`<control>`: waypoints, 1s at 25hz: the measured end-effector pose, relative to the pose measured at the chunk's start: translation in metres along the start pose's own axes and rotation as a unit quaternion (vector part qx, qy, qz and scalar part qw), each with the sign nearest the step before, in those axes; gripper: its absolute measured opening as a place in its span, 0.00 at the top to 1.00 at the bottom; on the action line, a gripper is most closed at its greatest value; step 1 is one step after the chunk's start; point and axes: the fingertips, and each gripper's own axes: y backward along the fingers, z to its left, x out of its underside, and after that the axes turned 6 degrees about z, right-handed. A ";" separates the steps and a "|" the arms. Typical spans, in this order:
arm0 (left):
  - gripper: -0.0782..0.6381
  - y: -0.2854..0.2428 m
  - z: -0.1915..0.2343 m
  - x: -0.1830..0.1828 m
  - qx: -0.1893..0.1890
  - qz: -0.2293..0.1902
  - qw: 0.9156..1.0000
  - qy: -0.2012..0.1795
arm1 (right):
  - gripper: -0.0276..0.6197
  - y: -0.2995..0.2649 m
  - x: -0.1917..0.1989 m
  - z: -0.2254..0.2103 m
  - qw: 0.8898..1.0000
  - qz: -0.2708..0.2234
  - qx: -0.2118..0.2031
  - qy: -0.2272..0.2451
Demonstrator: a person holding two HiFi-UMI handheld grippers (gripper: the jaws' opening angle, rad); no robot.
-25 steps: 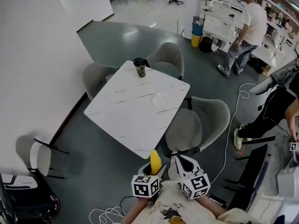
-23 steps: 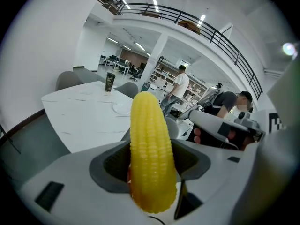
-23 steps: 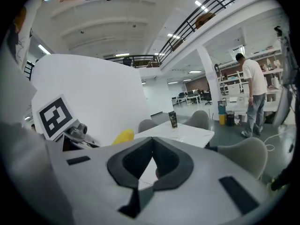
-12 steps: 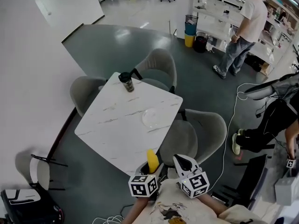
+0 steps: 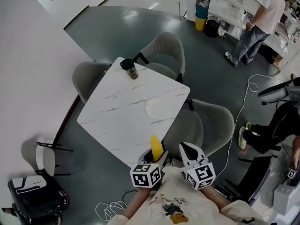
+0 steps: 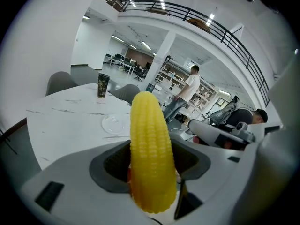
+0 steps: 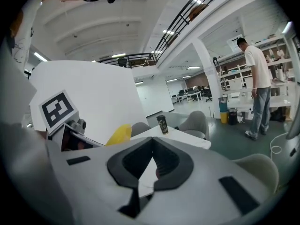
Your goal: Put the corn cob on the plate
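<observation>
A yellow corn cob (image 5: 156,147) (image 6: 150,149) stands upright between the jaws of my left gripper (image 5: 157,159), which is shut on it. The cob's tip pokes over the near edge of the white marble table (image 5: 122,116). A clear glass plate (image 5: 155,108) (image 6: 114,124) lies on the table's right side, well beyond the cob. My right gripper (image 5: 189,153) (image 7: 151,159) hangs beside the left one with its jaws closed together and nothing in them. In the right gripper view the corn cob (image 7: 118,134) shows as a yellow shape at the left.
A dark cup (image 5: 129,69) (image 6: 102,85) (image 7: 162,124) stands at the table's far corner. Grey chairs (image 5: 161,50) ring the table, one (image 5: 206,123) right of the plate. A person (image 5: 260,20) stands at the far right by shelves. A cable (image 5: 243,111) trails on the floor.
The head camera has shifted a little, so the table sits slightly lower and more central. Both grippers stay close to my body, the corn still held in the left.
</observation>
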 end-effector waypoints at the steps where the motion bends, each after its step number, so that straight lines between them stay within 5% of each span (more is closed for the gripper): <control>1: 0.53 -0.001 -0.001 -0.003 -0.001 0.000 1.000 0.000 | 0.95 -0.002 -0.002 -0.002 1.000 -0.003 -0.002 -0.001; 10: 0.53 -0.014 0.018 -0.017 -0.017 0.005 1.000 0.000 | 0.95 -0.026 0.002 -0.007 1.000 0.006 -0.012 -0.010; 25: 0.53 -0.066 0.043 -0.050 0.009 0.034 0.999 0.013 | 0.95 -0.076 -0.011 -0.031 1.000 0.028 0.012 -0.003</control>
